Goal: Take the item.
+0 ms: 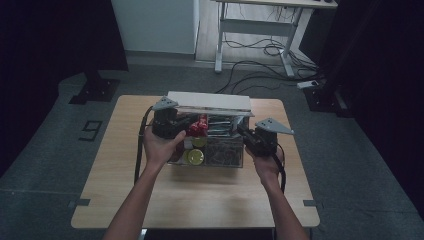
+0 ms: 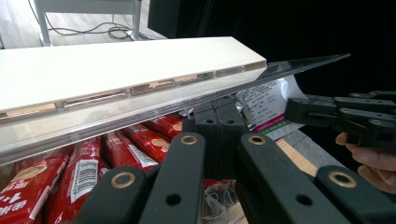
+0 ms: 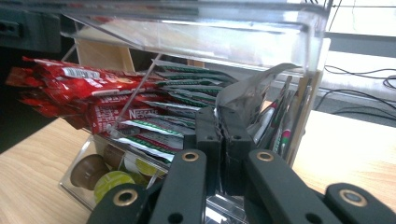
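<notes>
The clear organiser box (image 1: pixel 207 145) sits mid-counter (image 1: pixel 125 200), its white-edged lid (image 1: pixel 210 102) raised so the red sachets (image 1: pixel 199 125) and pods (image 1: pixel 195 156) are exposed; the left tool (image 1: pixel 176 127), jaws closed and gripping nothing visible, rests under that lid, probably propping it; the right tool (image 3: pixel 218 135), jaws closed, meets a silver sachet (image 3: pixel 247 93), whether pinching it cannot be told.

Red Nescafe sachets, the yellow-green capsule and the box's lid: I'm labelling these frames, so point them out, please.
red Nescafe sachets (image 3: pixel 100 112), right gripper view, printed front of one sachet.
yellow-green capsule (image 3: pixel 112 183), right gripper view, its foil top.
lid (image 2: pixel 116 63), left gripper view, its white upper face.
</notes>
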`<state>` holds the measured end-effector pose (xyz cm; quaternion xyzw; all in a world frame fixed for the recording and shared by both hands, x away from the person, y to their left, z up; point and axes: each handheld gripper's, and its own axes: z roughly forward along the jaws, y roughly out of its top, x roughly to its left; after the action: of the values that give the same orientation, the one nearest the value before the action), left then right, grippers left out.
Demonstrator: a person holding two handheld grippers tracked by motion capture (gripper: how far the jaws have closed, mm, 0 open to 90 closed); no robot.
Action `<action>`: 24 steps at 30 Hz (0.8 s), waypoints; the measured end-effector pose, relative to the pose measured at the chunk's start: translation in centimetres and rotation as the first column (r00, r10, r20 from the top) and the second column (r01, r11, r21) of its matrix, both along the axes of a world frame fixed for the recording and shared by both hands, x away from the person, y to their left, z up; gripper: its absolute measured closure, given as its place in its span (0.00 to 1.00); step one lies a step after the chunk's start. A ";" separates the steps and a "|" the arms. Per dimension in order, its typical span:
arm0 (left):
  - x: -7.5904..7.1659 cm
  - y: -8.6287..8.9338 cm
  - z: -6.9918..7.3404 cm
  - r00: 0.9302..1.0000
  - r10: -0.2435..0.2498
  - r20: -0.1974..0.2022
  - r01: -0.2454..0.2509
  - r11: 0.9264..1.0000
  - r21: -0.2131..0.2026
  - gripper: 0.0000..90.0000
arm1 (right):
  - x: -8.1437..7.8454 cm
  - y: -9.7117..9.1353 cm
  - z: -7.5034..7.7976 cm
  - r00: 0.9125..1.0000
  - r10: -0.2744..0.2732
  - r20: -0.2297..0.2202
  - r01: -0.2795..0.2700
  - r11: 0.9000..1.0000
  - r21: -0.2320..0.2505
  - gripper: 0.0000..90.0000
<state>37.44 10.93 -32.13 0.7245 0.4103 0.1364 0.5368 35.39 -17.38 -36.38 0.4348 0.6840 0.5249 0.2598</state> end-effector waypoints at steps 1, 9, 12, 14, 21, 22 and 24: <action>0.0 0.0 0.0 1.000 0.000 0.001 0.000 1.000 -0.001 1.00 | -0.1 -0.1 0.0 1.000 0.000 0.002 0.000 1.000 0.003 0.97; 0.0 0.1 0.0 1.000 0.006 0.002 -0.006 1.000 0.001 1.00 | -1.1 -1.3 0.1 1.000 -0.006 0.026 0.004 0.998 0.066 0.98; 0.0 0.2 0.0 1.000 0.006 0.003 -0.006 1.000 0.000 1.00 | -1.5 -1.5 0.1 0.999 -0.002 0.036 0.000 0.997 0.079 0.98; -0.1 0.2 0.0 1.000 0.006 0.004 -0.006 1.000 0.002 1.00 | -1.9 -1.8 0.3 0.999 0.001 0.038 -0.005 0.997 0.083 0.98; 0.0 0.0 -0.1 1.000 0.003 0.003 -0.003 1.000 0.002 1.00 | -2.3 -2.7 0.0 0.999 0.003 0.036 -0.006 0.995 0.104 0.98; 0.0 0.0 -0.1 1.000 0.003 0.002 -0.003 1.000 0.003 1.00 | -2.4 -2.8 -0.1 0.999 0.002 0.036 -0.005 0.994 0.106 0.98; 0.0 0.0 -0.1 1.000 0.003 0.002 -0.003 1.000 0.002 1.00 | -2.7 -3.2 -0.2 0.999 0.001 0.042 -0.006 0.994 0.110 0.98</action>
<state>37.43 10.90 -32.21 0.7243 0.4109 0.1384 0.5361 32.71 -20.54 -36.56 0.4362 0.6492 0.5713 0.2487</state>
